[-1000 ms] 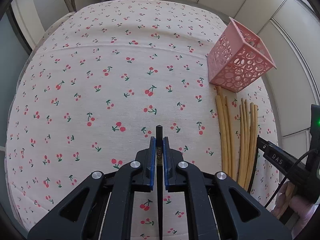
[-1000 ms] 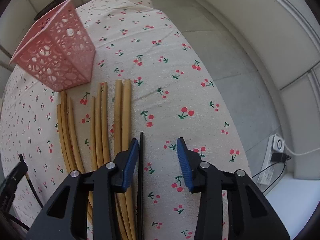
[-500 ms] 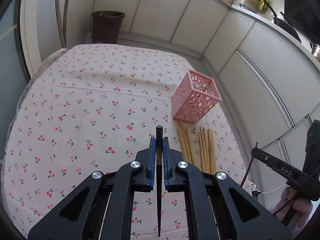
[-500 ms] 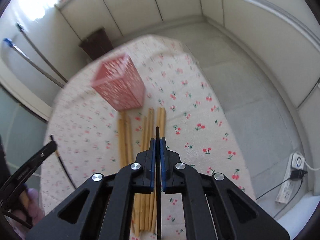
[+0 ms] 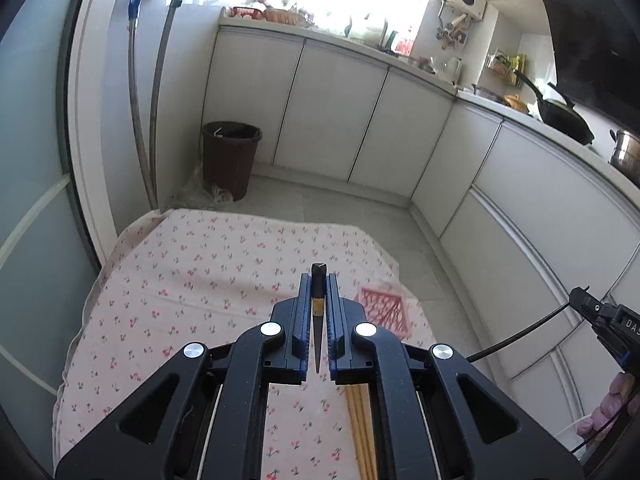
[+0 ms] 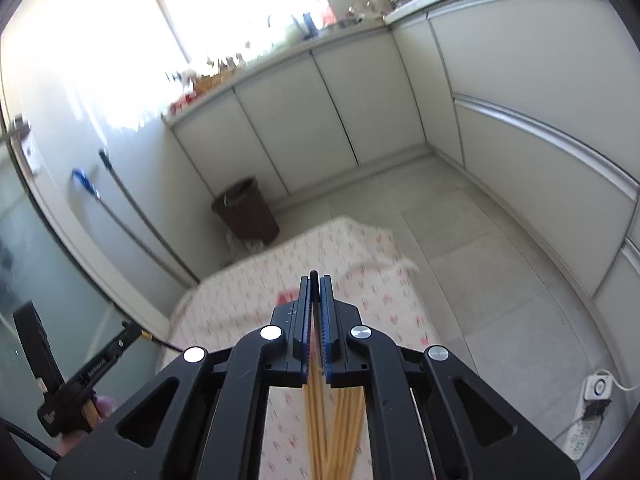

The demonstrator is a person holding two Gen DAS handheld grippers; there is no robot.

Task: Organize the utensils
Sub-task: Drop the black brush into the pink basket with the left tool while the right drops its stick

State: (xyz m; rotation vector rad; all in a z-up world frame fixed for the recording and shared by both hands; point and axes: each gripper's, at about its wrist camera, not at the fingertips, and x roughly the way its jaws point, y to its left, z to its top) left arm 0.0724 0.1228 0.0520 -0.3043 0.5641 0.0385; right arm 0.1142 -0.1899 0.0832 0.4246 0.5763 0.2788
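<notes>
Left gripper (image 5: 318,300): your blue pads are clamped on a black chopstick (image 5: 318,280); its blunt end juts past the fingertips and its thin tip points back toward the camera.
Right gripper (image 6: 315,300): your jaws are pressed together on a second black chopstick (image 6: 314,278); only its dark end shows above the pads, and the view is blurred.
Bamboo chopsticks (image 6: 328,420): a loose bundle lies flat on the cloth, below both grippers; in the left wrist view (image 5: 362,432) it shows under the right-hand finger.
Pink holder (image 5: 380,310): the perforated basket sits on the cloth just beyond the bamboo bundle, partly hidden by the left gripper's finger.
Cherry-print cloth (image 5: 180,280): it covers the low surface beneath you.
Background: a dark bin (image 5: 231,158) stands on the floor by the white cabinets (image 5: 332,116).
</notes>
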